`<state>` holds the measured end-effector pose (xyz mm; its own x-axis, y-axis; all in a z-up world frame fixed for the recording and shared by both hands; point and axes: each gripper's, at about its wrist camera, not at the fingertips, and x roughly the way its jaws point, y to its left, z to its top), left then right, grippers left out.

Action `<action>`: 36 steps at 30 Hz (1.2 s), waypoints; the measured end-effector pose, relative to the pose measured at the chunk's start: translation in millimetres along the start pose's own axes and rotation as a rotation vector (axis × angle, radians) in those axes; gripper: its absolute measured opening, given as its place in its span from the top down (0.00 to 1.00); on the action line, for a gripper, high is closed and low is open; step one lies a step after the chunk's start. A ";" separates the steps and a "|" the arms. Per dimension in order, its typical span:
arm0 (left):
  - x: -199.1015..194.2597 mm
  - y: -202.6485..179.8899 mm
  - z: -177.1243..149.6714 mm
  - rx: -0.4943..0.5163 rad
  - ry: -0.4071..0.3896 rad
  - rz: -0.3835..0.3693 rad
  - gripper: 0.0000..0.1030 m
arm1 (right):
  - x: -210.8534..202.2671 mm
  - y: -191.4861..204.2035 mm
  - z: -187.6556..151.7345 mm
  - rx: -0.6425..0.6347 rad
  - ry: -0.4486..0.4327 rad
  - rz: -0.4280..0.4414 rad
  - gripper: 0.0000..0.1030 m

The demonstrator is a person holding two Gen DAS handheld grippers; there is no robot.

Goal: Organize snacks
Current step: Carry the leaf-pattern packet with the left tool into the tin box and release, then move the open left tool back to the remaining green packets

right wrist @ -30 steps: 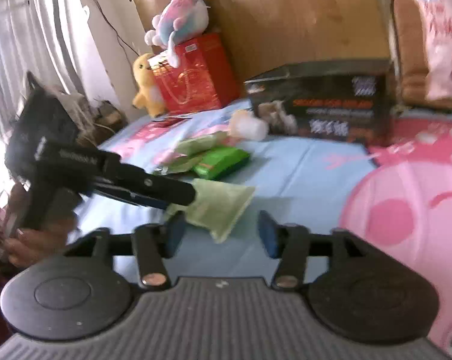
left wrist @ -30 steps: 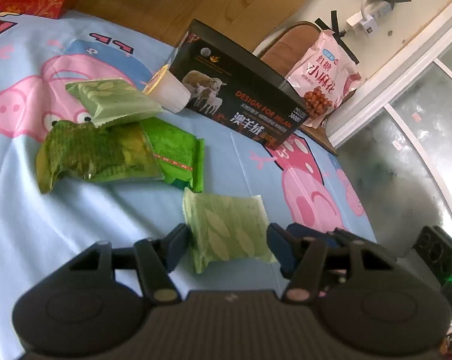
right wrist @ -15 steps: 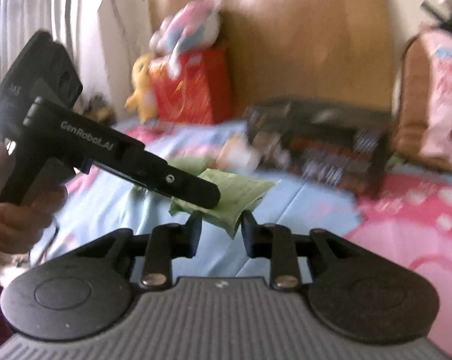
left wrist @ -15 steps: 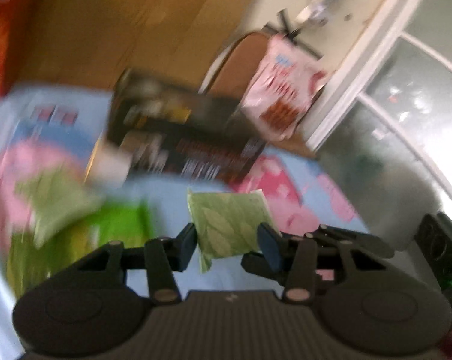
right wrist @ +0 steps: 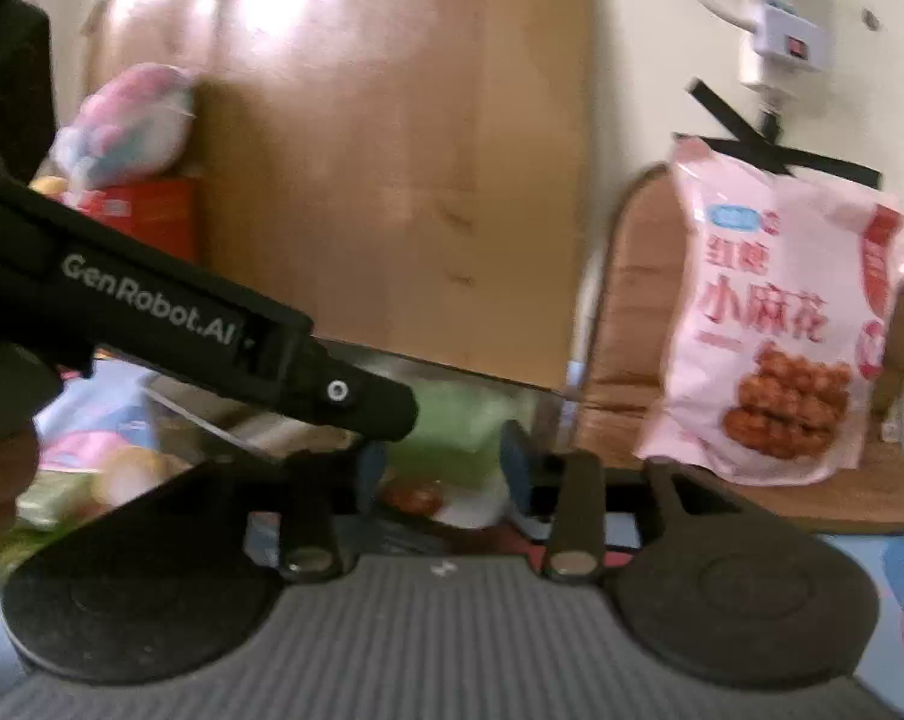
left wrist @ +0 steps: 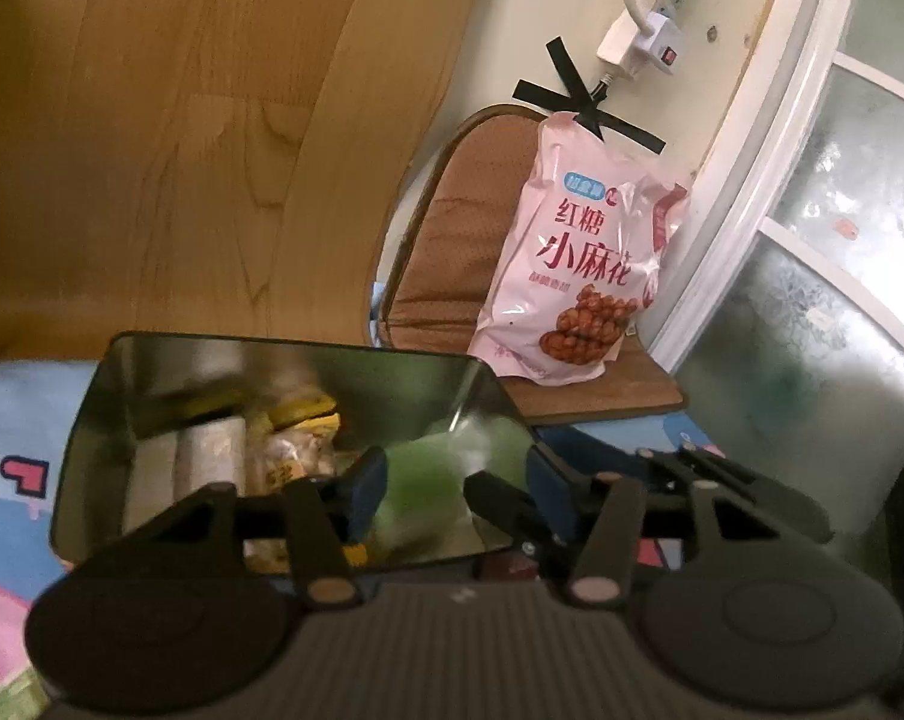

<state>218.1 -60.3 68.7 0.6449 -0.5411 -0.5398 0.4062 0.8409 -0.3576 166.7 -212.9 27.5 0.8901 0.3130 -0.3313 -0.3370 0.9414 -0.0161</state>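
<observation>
a pink snack bag printed "红糖 小麻花" leans on a brown chair cushion at the far right, under a taped power strip. the open box, lined shiny inside, holds wrapped snacks at its left end. both tongs reach over its right end: the left tongs, marked "genrobot.ai" on the side, and the right tongs stand released around the blurred green snack packet over the box.

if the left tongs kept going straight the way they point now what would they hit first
Most likely the blurred green snack packet between the fingers of the left tongs, then the inside of the open box with other snacks. Motion blur hides whether the packet is gripped or falling.
</observation>
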 end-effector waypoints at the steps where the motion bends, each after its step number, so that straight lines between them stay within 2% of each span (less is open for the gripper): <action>1: -4.4 0.6 -0.9 -0.007 -0.004 -0.011 0.47 | -3.9 -1.6 -1.4 0.019 -0.008 -0.002 0.50; 5: -50.2 16.5 -11.6 -0.040 -0.076 -0.034 0.47 | -34.9 -5.4 -7.0 0.098 -0.080 0.047 0.51; 7: -79.8 38.3 -23.4 -0.102 -0.110 -0.033 0.47 | -47.9 -3.5 -10.5 0.145 -0.079 0.129 0.52; 9: -105.0 62.6 -40.2 -0.165 -0.106 0.021 0.47 | -44.8 1.8 -16.3 0.226 0.016 0.281 0.53; 10: -115.2 74.0 -50.7 -0.199 -0.092 0.056 0.48 | -38.8 7.4 -20.6 0.254 0.074 0.345 0.57; 12: -132.0 95.5 -72.7 -0.285 -0.066 0.088 0.49 | -23.4 24.2 -26.1 0.271 0.171 0.422 0.58; 14: -145.7 108.7 -91.2 -0.356 -0.054 0.059 0.50 | -3.9 39.4 -26.8 0.293 0.238 0.457 0.56; 16: -158.2 111.8 -105.8 -0.381 -0.064 0.046 0.50 | 18.2 48.1 -24.3 0.318 0.287 0.497 0.56; 18: -164.5 110.9 -112.8 -0.369 -0.071 0.076 0.50 | 33.6 57.9 -25.0 0.367 0.349 0.538 0.56; 20: -168.8 116.9 -114.6 -0.366 -0.087 0.143 0.49 | 37.3 69.5 -28.4 0.390 0.376 0.556 0.56; 23: -165.1 131.8 -112.1 -0.415 -0.091 0.133 0.50 | 40.6 82.0 -29.5 0.409 0.403 0.547 0.56; 25: -156.0 134.8 -112.7 -0.409 -0.068 0.185 0.50 | 40.2 88.3 -30.8 0.419 0.421 0.562 0.56; 27: -144.7 137.1 -117.8 -0.413 -0.012 0.235 0.52 | 33.6 98.2 -31.4 0.393 0.440 0.604 0.57; 31: -154.1 136.8 -127.0 -0.429 -0.025 0.193 0.52 | -2.6 113.7 -31.2 0.238 0.396 0.626 0.56; 33: -164.4 138.0 -130.1 -0.439 -0.049 0.168 0.51 | -18.6 112.5 -34.0 0.196 0.378 0.632 0.47; 34: -169.5 137.7 -131.0 -0.444 -0.059 0.157 0.51 | -25.1 113.4 -35.7 0.172 0.373 0.625 0.33; 35: -173.2 136.8 -131.3 -0.446 -0.069 0.150 0.49 | -32.1 117.7 -38.1 0.127 0.362 0.613 0.24; 36: -177.6 134.5 -131.6 -0.447 -0.079 0.145 0.48 | -36.2 121.9 -41.6 0.077 0.358 0.603 0.21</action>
<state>73.1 147.4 16.2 0.7290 -0.4012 -0.5547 0.0013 0.8111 -0.5849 80.6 -114.7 -1.8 0.3945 0.7349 -0.5516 -0.7055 0.6269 0.3306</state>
